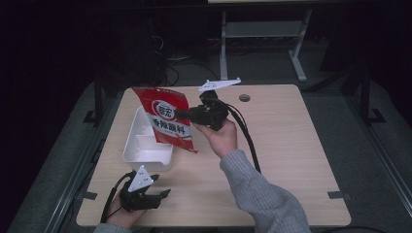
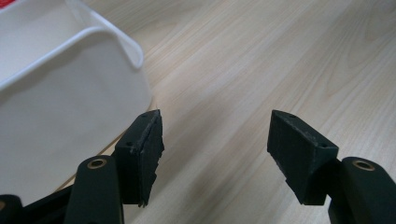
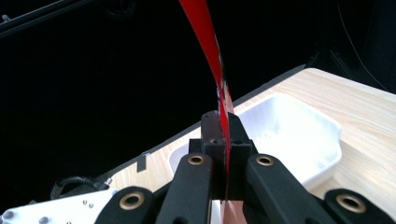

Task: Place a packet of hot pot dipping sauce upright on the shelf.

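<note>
A red seasoning packet (image 1: 167, 119) with white lettering hangs upright above the table, and my right gripper (image 1: 180, 114) is shut on its right edge. Along my right gripper's jaws the packet (image 3: 211, 56) shows edge-on, a thin red sheet pinched between the pads (image 3: 223, 135). Below and left of it stands a white plastic bin (image 1: 145, 150), seen also as the white bin (image 3: 299, 140) beyond the jaws. My left gripper (image 1: 163, 195) rests low near the table's front left, open with nothing between its fingers. Its jaws (image 2: 215, 140) face bare wood beside the bin's wall (image 2: 65, 116).
The light wooden table (image 1: 286, 145) has free room to the right of the held packet. A small round hole (image 1: 244, 97) sits near its far edge. A black cable (image 1: 245, 136) trails from my right gripper along the sleeve. Beyond the table lie dark floor and a desk frame (image 1: 262, 34).
</note>
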Demonstrator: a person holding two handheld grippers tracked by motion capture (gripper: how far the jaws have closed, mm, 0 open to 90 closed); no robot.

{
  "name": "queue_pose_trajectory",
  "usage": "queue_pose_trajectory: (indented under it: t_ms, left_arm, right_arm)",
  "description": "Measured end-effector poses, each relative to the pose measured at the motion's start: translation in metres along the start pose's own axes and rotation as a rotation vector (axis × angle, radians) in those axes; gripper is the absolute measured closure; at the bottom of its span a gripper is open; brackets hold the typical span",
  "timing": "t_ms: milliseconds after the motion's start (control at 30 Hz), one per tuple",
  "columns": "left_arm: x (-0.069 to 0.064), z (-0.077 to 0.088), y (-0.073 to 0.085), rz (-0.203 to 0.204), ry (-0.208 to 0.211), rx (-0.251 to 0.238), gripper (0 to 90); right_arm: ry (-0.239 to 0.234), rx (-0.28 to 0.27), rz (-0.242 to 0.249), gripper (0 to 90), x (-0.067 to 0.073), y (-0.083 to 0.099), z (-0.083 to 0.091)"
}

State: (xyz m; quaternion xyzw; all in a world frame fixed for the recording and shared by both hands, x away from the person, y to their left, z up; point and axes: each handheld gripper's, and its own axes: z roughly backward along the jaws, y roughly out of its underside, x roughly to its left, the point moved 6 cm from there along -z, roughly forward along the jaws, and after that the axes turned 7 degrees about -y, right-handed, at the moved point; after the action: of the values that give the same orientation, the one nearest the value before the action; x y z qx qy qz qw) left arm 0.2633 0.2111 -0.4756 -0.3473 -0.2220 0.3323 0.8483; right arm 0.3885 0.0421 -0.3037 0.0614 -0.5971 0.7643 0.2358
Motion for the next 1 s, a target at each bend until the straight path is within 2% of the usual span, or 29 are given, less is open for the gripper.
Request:
queue_pose_trajectory:
  t_ms: [300, 467, 733, 1000]
  left_arm:
    - [0.003, 0.002, 0.002, 0.016, 0.000, -0.003, 34.8]
    - [0.003, 0.001, 0.003, 0.013, 0.000, -0.002, 34.8]
    - [0.003, 0.000, 0.004, 0.012, 0.001, 0.004, 34.6]
    - [0.003, 0.000, 0.004, 0.010, 0.001, 0.003, 34.3]
  right_arm:
    - [-0.007, 0.009, 0.014, 90.0, 0.004, -0.003, -0.036]
    - [0.006, 0.019, 0.027, 90.0, 0.002, -0.002, -0.054]
    - [0.028, 0.007, 0.033, 90.0, -0.002, 0.003, -0.074]
    - [0.024, -0.015, 0.025, 90.0, -0.001, 0.011, -0.090]
